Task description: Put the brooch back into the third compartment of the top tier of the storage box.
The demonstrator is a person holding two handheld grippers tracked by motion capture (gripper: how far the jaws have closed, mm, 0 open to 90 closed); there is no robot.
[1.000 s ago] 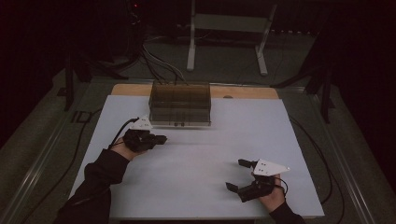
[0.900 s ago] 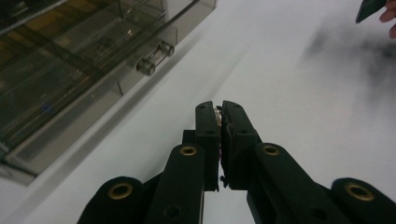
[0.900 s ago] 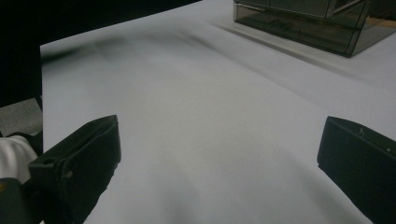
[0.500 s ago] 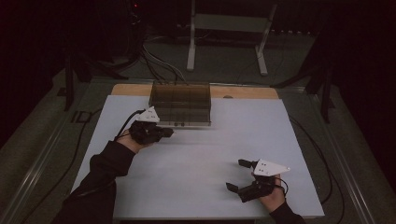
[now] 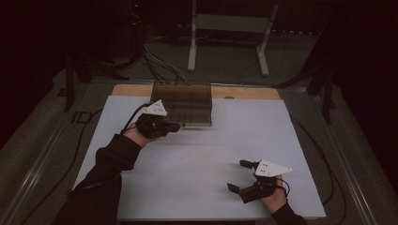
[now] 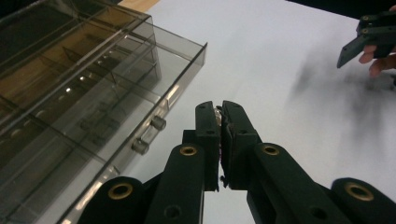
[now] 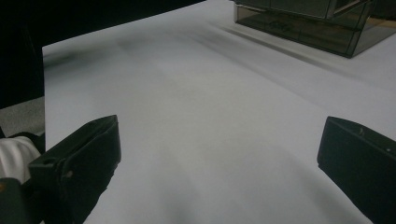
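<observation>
A smoky see-through drawer box (image 5: 183, 103) stands at the table's far middle. In the left gripper view its front face carries two small round knobs (image 6: 149, 135), and the box (image 6: 70, 93) lies left of the jaws. My left gripper (image 5: 174, 126) hovers at the box's front left corner, jaws pressed together (image 6: 219, 116). A tiny pale glint sits between the tips; I cannot tell what it is. My right gripper (image 5: 238, 175) rests near the front right of the table, wide open (image 7: 219, 158) over bare white surface. The box (image 7: 303, 23) lies far off in that view.
A white sheet (image 5: 202, 164) covers the table, with a wooden strip (image 5: 244, 92) showing behind the box. Cables (image 5: 319, 145) trail off both sides. A metal stand (image 5: 225, 42) is on the floor beyond the table. The right gripper (image 6: 369, 37) appears far off in the left gripper view.
My left gripper has moved right and away from the person, up to the box's front. The right gripper has stayed in place, still open.
</observation>
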